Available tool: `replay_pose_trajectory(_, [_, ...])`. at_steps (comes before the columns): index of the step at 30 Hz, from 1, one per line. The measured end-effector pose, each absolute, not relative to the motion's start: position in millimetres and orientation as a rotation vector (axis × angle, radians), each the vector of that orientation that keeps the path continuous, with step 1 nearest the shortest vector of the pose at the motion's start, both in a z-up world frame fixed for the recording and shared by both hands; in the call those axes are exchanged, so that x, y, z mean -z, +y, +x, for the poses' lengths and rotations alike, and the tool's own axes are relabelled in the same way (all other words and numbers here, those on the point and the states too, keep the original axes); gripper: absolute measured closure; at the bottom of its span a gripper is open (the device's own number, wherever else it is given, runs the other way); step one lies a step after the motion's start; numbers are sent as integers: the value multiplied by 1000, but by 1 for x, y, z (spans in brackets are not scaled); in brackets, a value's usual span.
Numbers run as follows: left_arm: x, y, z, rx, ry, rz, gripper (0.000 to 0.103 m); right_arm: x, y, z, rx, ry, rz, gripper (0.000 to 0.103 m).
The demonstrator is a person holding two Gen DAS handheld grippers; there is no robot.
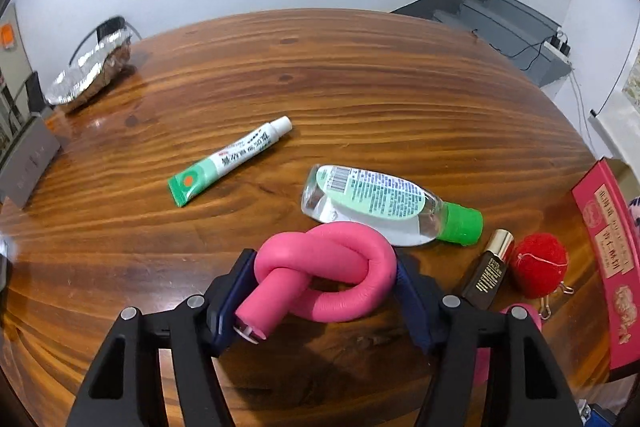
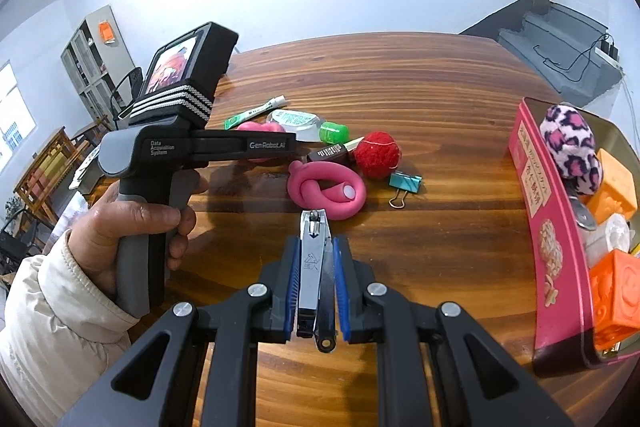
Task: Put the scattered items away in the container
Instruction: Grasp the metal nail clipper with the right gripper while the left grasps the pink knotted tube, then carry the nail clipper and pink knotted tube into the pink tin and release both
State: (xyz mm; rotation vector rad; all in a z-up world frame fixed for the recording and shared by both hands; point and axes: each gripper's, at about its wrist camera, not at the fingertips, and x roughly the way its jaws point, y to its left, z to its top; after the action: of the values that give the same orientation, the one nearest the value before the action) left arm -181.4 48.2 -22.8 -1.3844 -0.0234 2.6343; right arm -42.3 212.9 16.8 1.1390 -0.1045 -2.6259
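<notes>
Left wrist view: the left gripper [image 1: 325,291] has its half-open jaws closed against both flanks of a pink knotted foam tube [image 1: 326,277] on the wooden table [image 1: 360,75], its cut end pointing toward the camera.

Right wrist view: the right gripper [image 2: 316,287] pinches a steel nail clipper [image 2: 316,267], long axis pointing away along the fingers; the red tin [image 2: 556,247] sits right.

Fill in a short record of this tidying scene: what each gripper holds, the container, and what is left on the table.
Left gripper: closed on pink knotted tube
Right gripper: closed on nail clipper
Container: pink tin, holding leopard plush and orange blocks
Left on table: ointment tube, clear bottle, brown bottle, red ball, binder clip, second pink knot
</notes>
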Motion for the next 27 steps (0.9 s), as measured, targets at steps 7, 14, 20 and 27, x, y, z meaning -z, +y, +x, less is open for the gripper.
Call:
replay_pose_trajectory(7, [10,43,-173,-2657,-76,-1352,36,-23,219,-39,2652,-137,1103,85])
replay_pose_trajectory(14, [-19,45,-159,-2681,-107,-1257,36,-40,241,-35,2718,-227,1030,85])
replay_pose_trajectory(20, [-51,63,-135,-2680,-92,-1123,36,-59,289,-20,2864,-345,948,85])
replay_pose_trajectory(27, [-73,96,-111,-2621,-63,-1030,36,-75,363,5,3070,-454,925,85])
